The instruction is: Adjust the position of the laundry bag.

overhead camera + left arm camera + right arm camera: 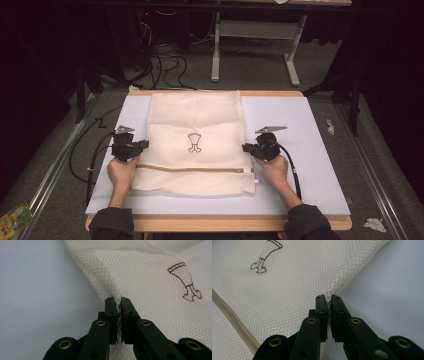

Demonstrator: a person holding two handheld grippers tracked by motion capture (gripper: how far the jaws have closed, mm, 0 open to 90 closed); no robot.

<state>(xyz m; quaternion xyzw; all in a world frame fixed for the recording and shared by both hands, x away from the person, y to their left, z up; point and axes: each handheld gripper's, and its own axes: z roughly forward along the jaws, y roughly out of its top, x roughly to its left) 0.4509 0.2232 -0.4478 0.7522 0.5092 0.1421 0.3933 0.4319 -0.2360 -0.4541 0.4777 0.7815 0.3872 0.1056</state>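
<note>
Dim room, grey carpet (250,75), white stand (255,30).

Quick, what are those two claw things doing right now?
Left gripper: shut on the mesh bag's left edge.
Right gripper: shut on the bag's right edge.

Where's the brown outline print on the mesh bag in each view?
High view: brown print at the mesh bag's middle, between both grippers.
Left gripper view: right side.
Right gripper view: top left.
Shared landmark: the bag's zipper strip.
</note>
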